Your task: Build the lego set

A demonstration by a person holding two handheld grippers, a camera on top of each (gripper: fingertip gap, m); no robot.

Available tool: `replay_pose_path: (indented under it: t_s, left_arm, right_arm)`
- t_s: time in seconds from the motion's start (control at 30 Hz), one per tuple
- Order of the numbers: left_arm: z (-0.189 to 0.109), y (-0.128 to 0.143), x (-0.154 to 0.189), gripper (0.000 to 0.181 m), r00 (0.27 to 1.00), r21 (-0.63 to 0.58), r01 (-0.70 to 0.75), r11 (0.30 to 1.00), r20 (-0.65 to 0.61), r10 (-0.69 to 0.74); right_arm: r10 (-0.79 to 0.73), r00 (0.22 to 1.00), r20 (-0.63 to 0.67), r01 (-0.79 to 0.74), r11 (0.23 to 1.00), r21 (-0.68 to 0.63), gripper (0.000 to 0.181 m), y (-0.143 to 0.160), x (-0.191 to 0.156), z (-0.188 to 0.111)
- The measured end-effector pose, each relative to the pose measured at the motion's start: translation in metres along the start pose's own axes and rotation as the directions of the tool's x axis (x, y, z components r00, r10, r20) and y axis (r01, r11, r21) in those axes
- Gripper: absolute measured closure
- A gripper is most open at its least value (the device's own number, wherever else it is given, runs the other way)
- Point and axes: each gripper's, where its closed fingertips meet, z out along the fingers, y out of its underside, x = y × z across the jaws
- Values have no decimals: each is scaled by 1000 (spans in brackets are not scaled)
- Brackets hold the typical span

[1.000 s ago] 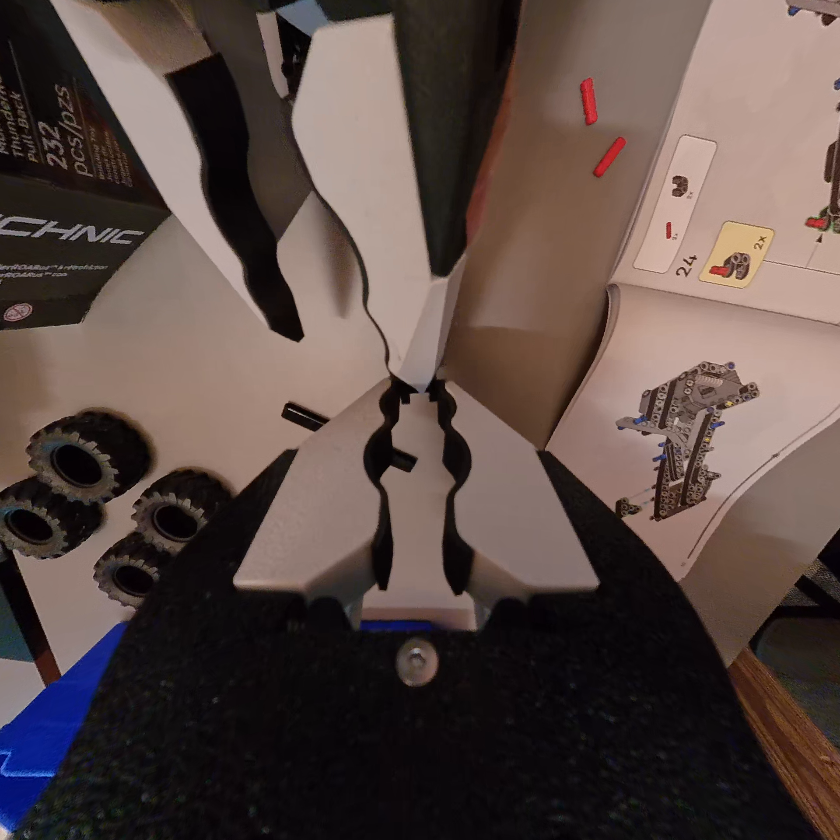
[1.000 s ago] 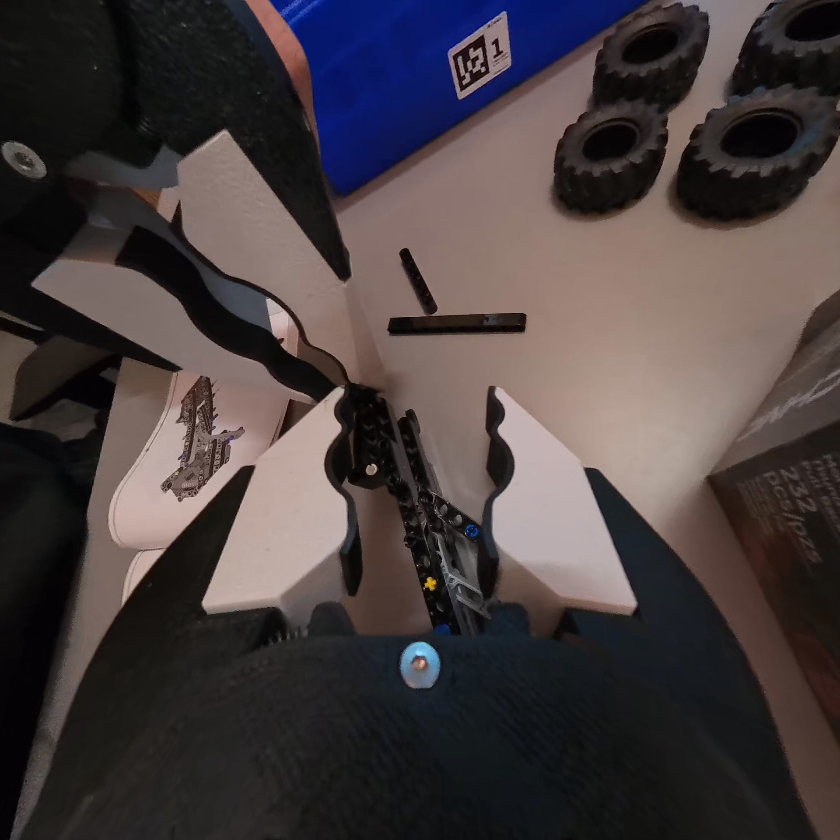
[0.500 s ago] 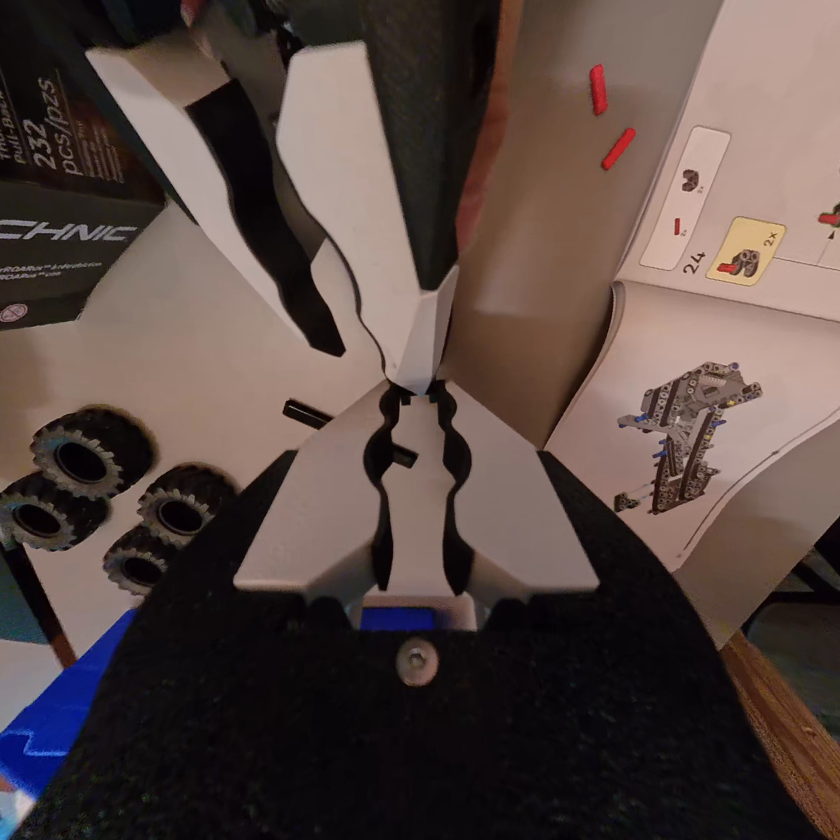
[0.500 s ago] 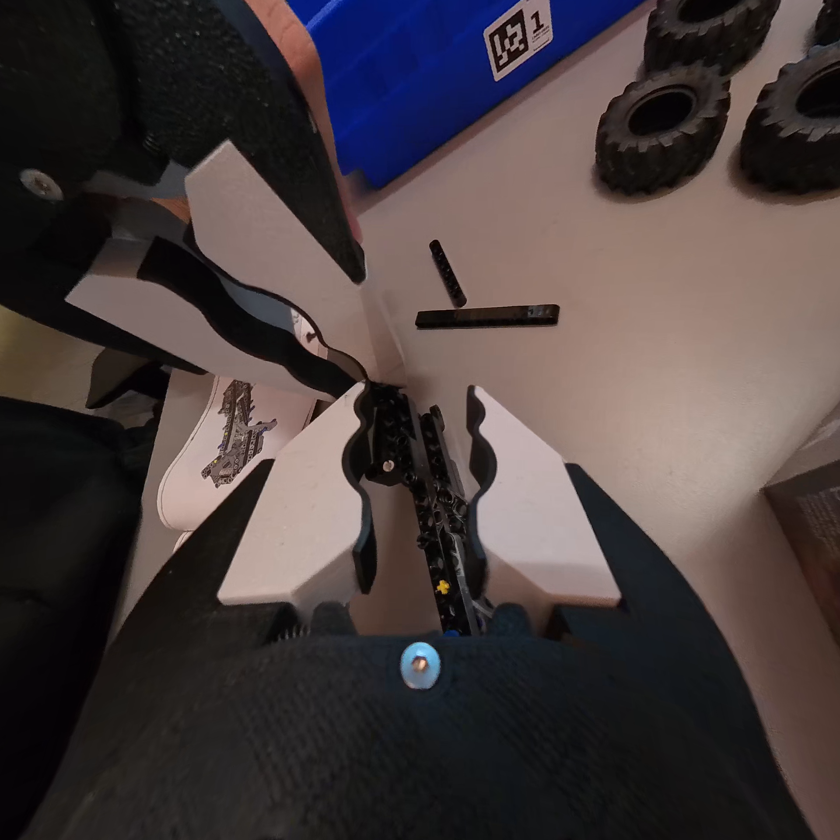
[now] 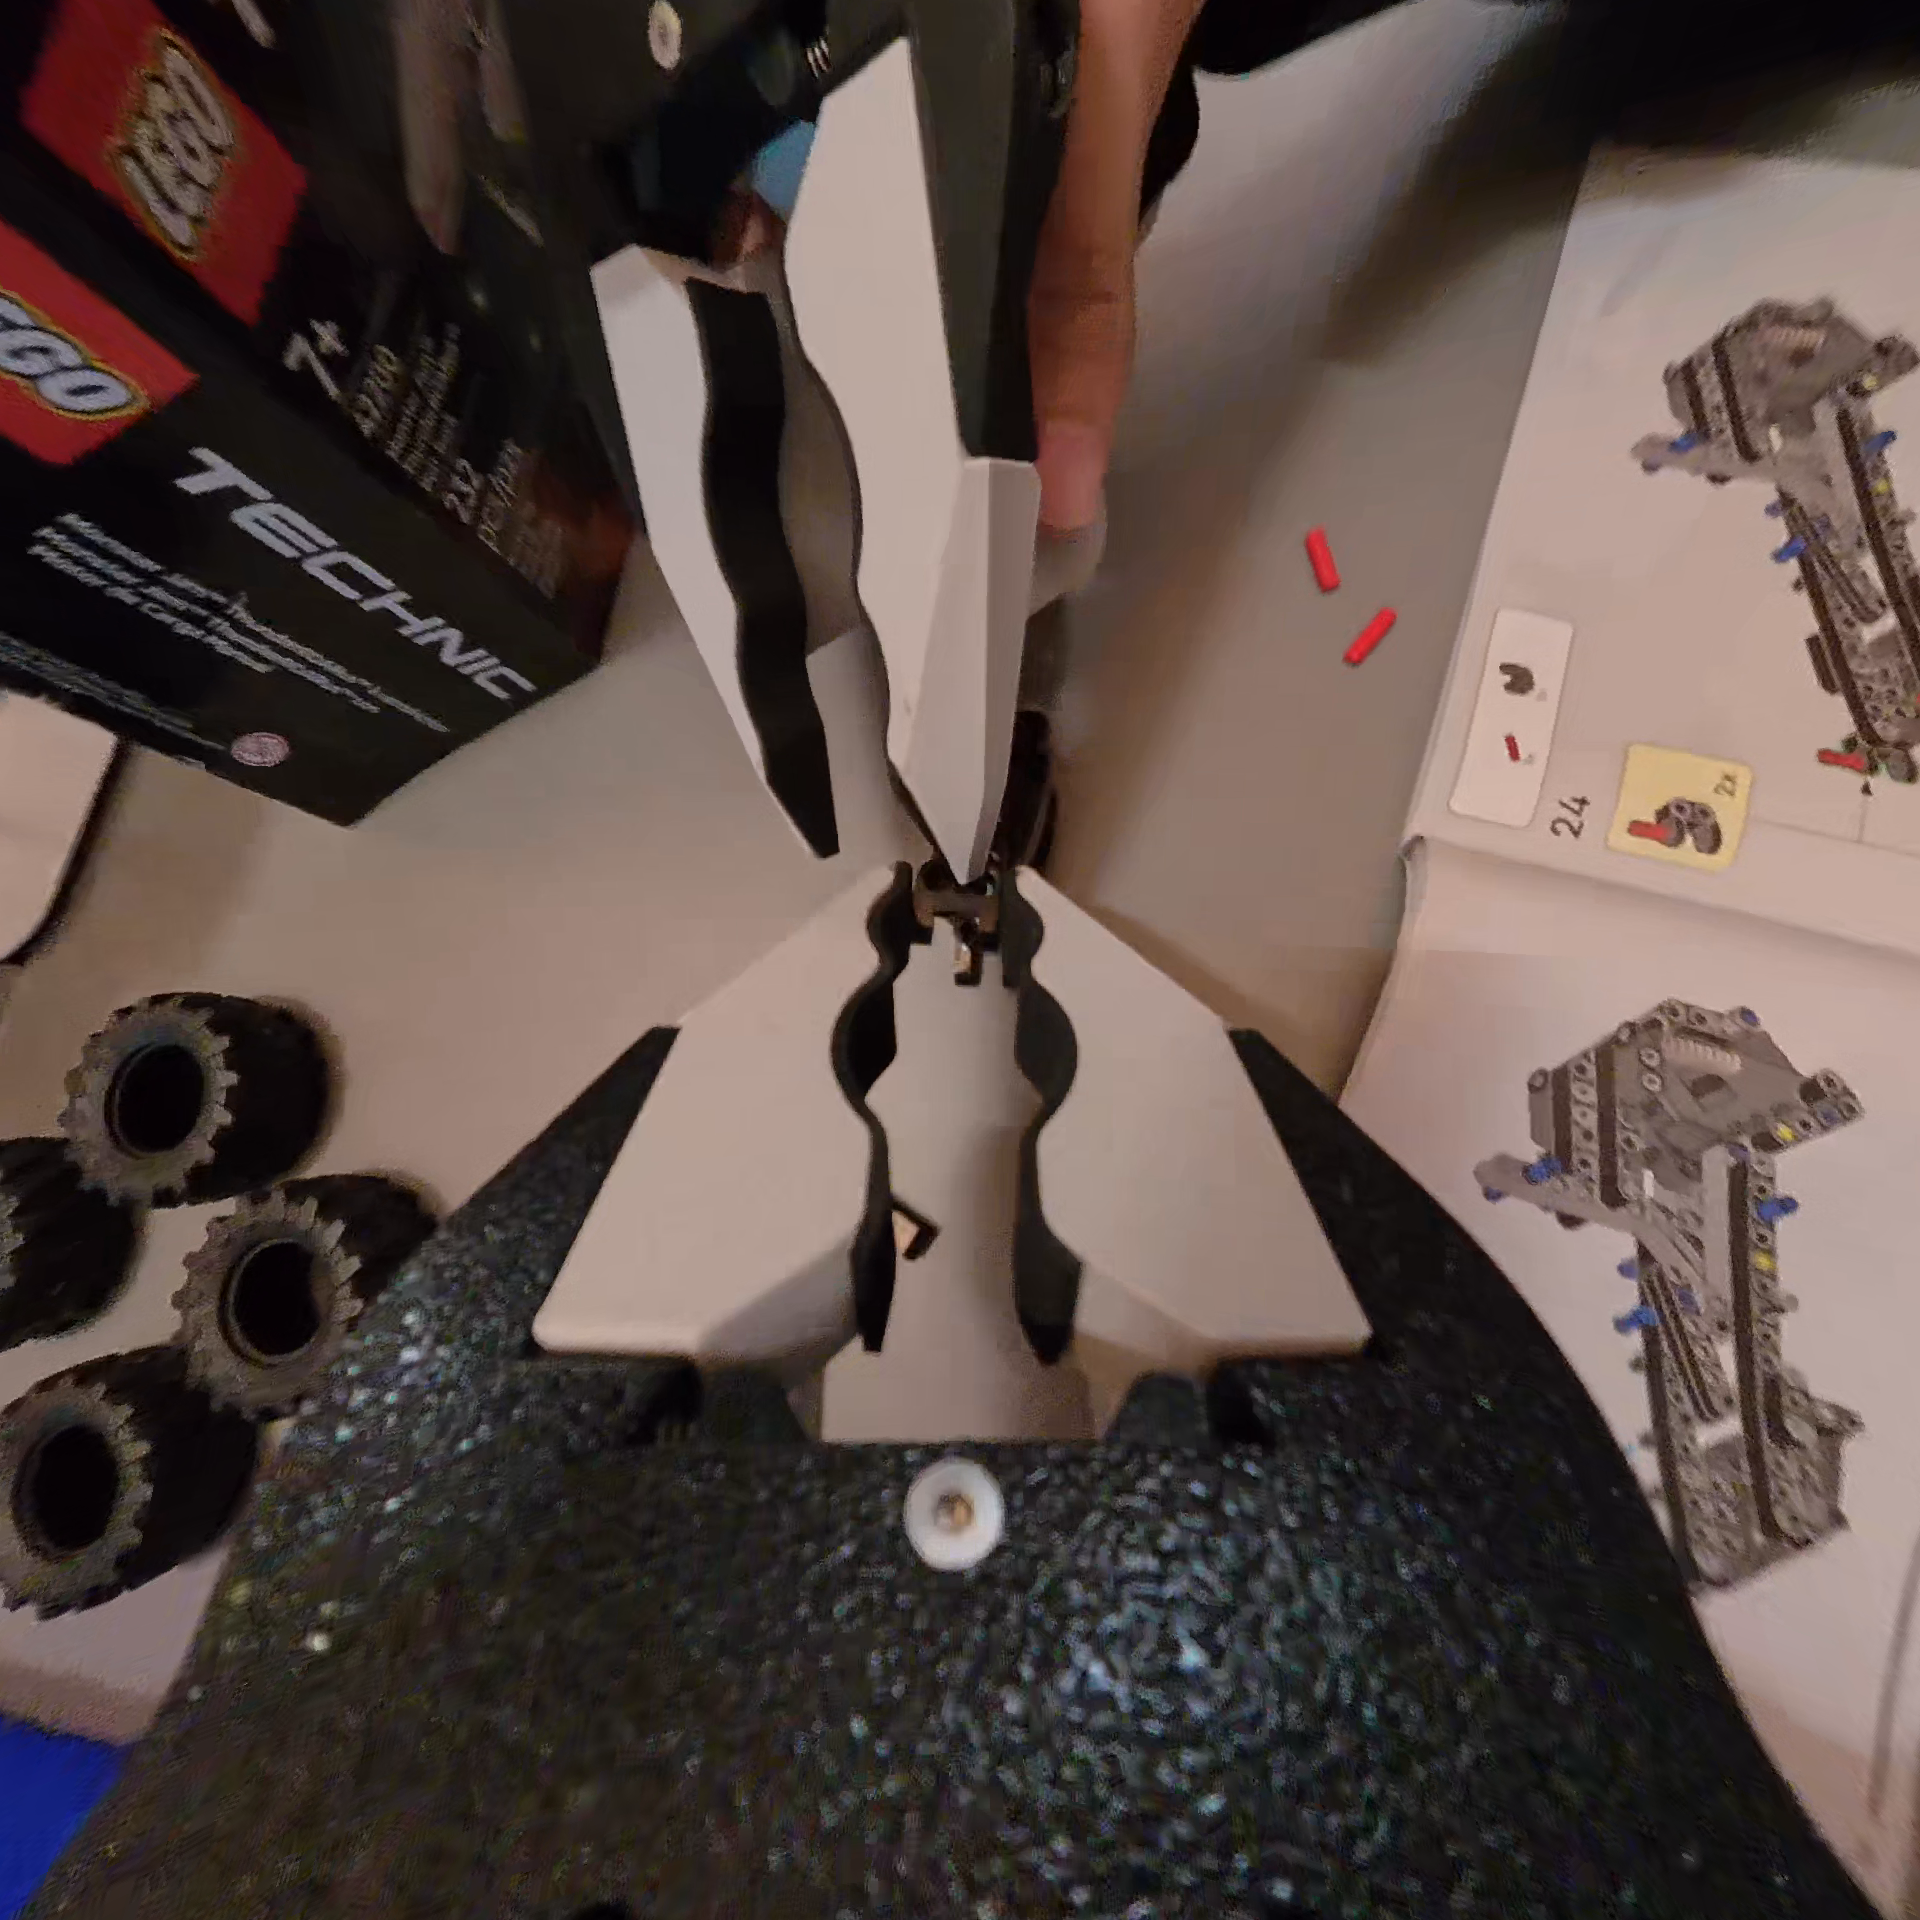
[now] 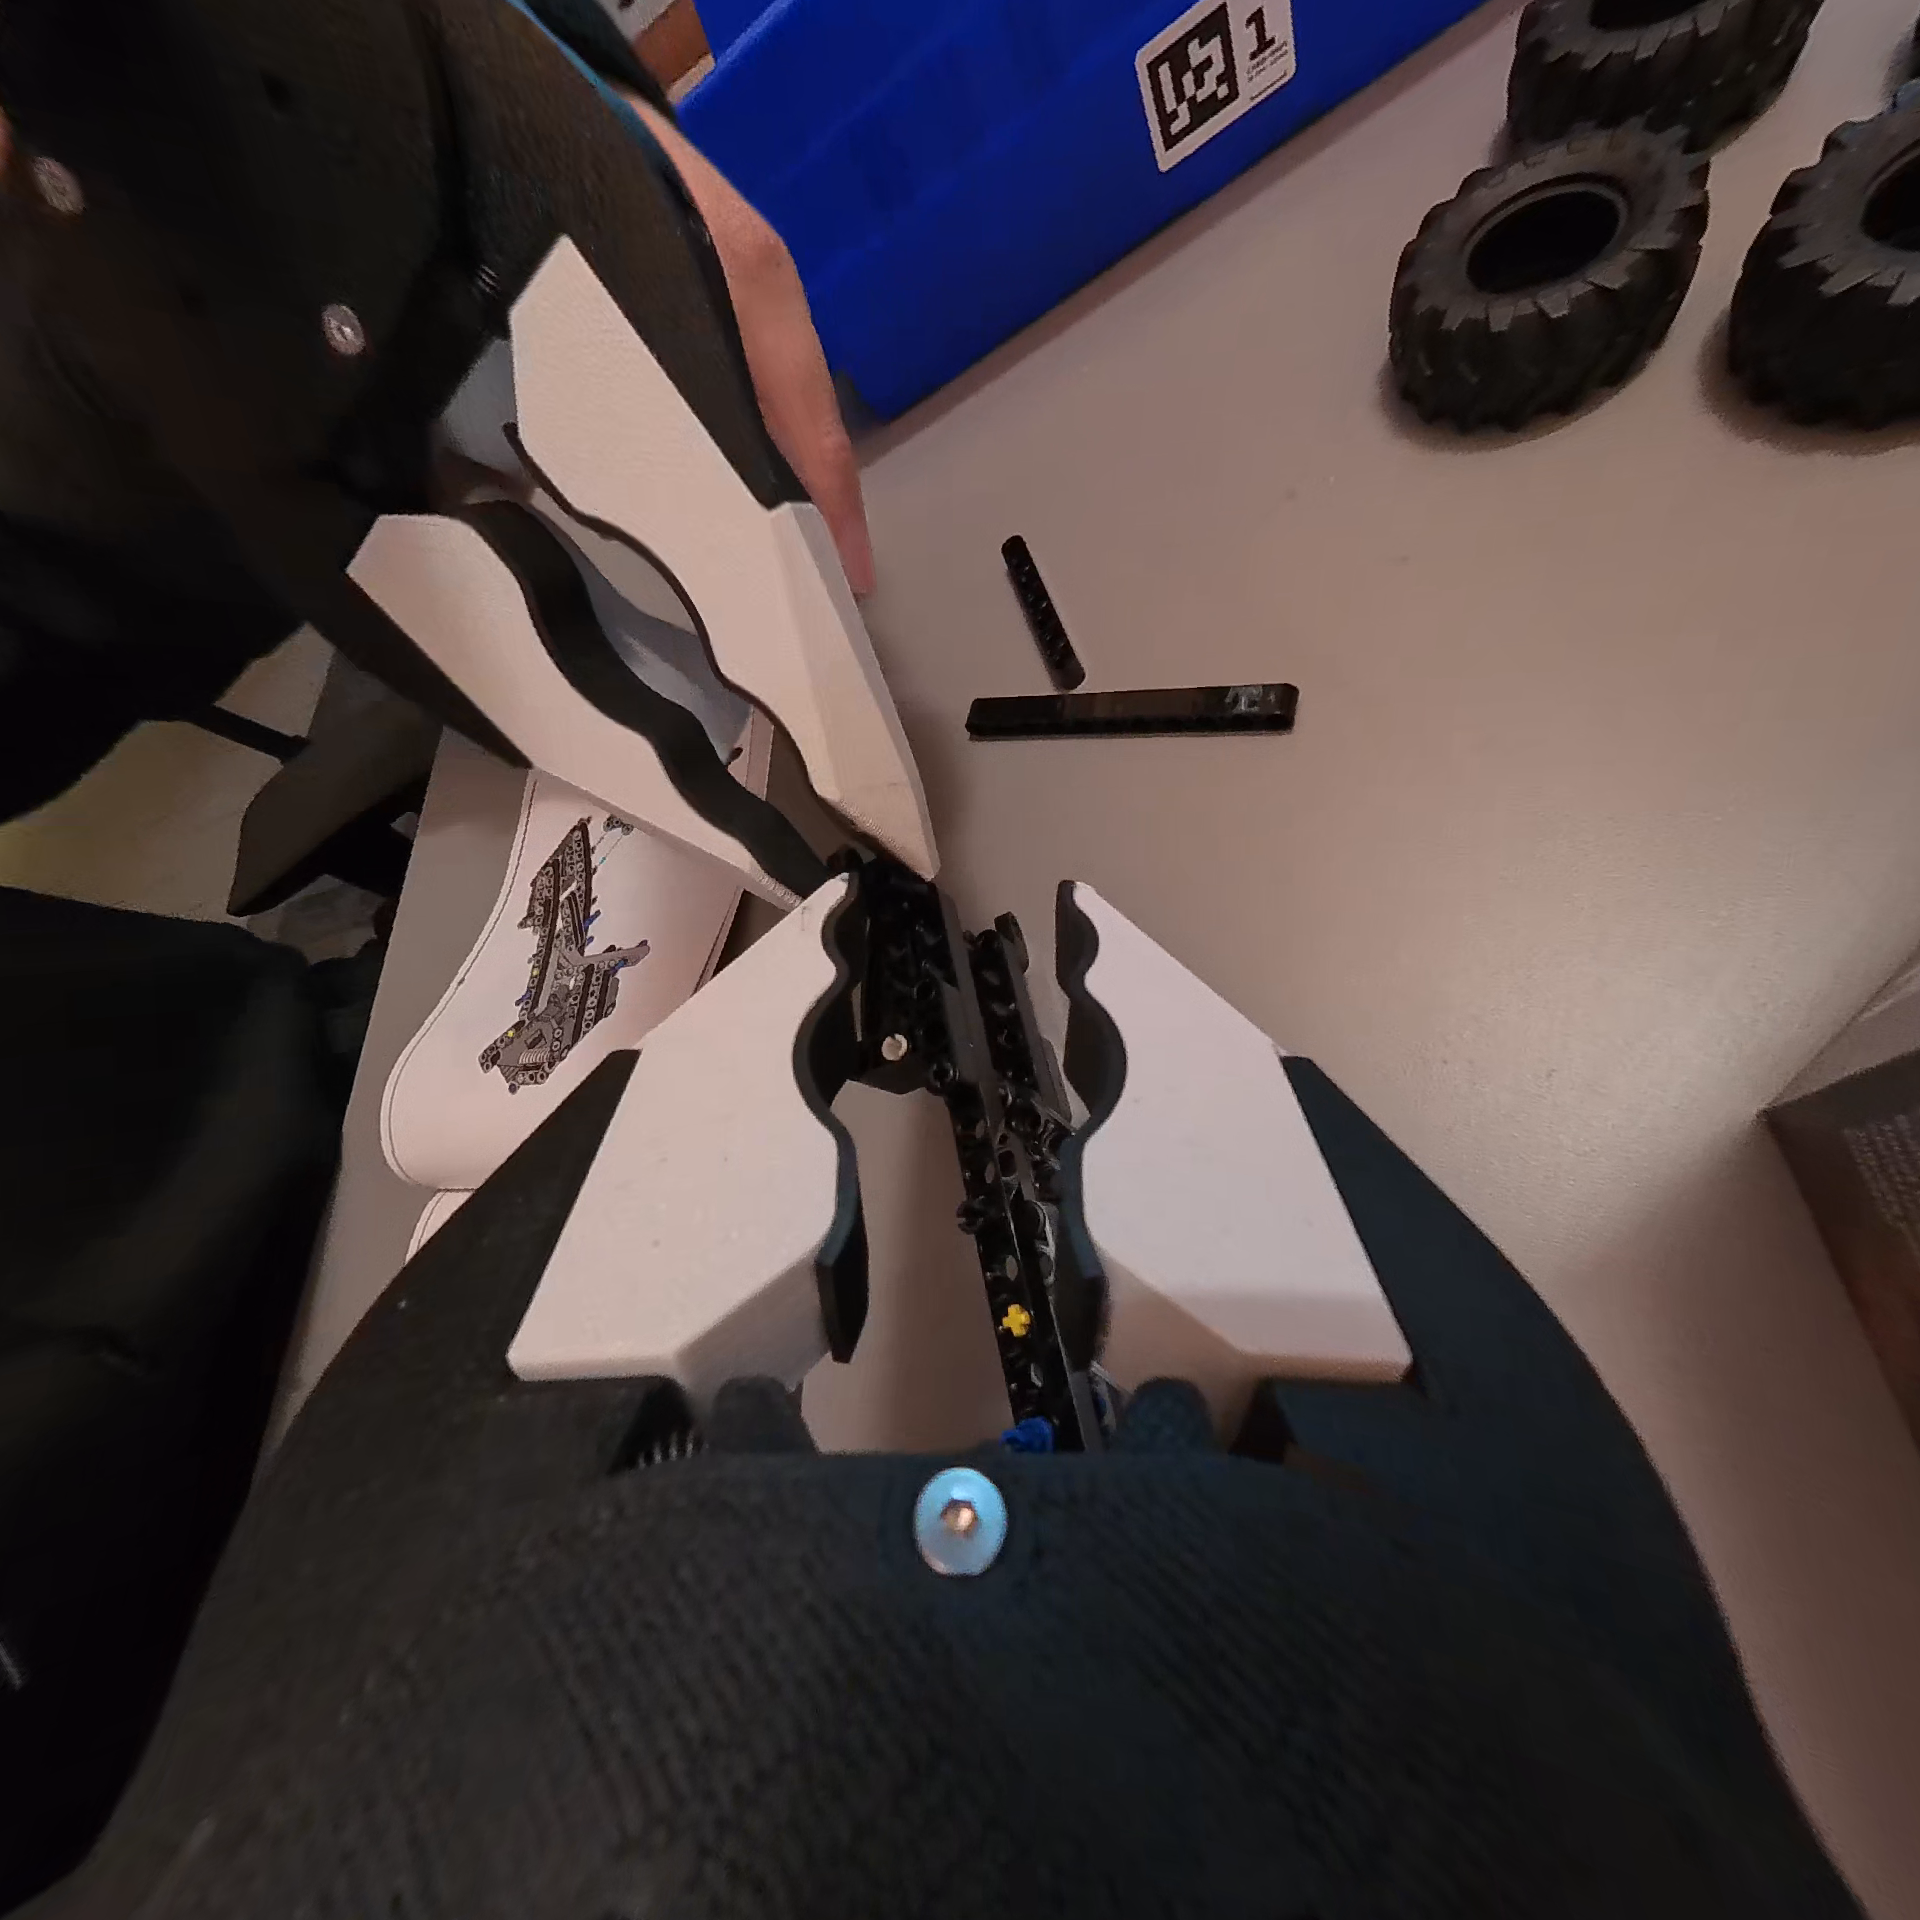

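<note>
In the right wrist view my right gripper [image 6: 956,904] is shut on a long black Technic assembly [image 6: 997,1101], which runs back between its fingers toward the camera. My left gripper [image 6: 883,857] comes in from the upper left and meets the assembly's far end tip to tip. In the left wrist view my left gripper [image 5: 958,894] is shut on a small black piece [image 5: 951,909] with a grey pin. The right gripper [image 5: 971,852] points down onto it from above. Most of the assembly is hidden there.
Black tyres [image 5: 197,1101] [image 6: 1548,270] lie on the white table [image 6: 1455,831]. Two black beams [image 6: 1132,712] lie beyond the grippers. Two red pins [image 5: 1368,636] lie by the open instruction booklet [image 5: 1662,935]. A dark set box [image 5: 260,520] and a blue bin [image 6: 987,156] stand nearby.
The right gripper's jaws have narrowed onto the assembly. Both grippers stay tip to tip while the views have shifted: the box and booklet now show more in the left wrist view.
</note>
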Motion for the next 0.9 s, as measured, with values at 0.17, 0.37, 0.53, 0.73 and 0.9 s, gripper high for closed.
replay_pose_path:
  t_s: [0.17,0.37,0.53,0.73,0.9]
  left_arm:
    - [-1,-2,-1,167,999,155,-4,988,52,-5]
    - [-2,-5,-1,167,998,317,59,947,14,-67]
    - [-3,-4,-1,168,996,371,85,925,-19,-84]
    - [-3,-3,-1,167,995,382,94,919,-52,-80]
    - [-2,-3,-1,167,987,412,149,899,-115,-111]
  right_arm:
    - [-10,1000,0,10,1000,2,149,0,-1,0]
    - [-14,1000,1,14,1000,3,150,-1,-1,0]
    - [-6,1000,-30,6,1000,2,139,-1,5,0]
    - [-6,998,-70,6,1000,-7,120,-1,11,-1]
    - [45,996,-75,-46,999,-12,118,1,13,0]
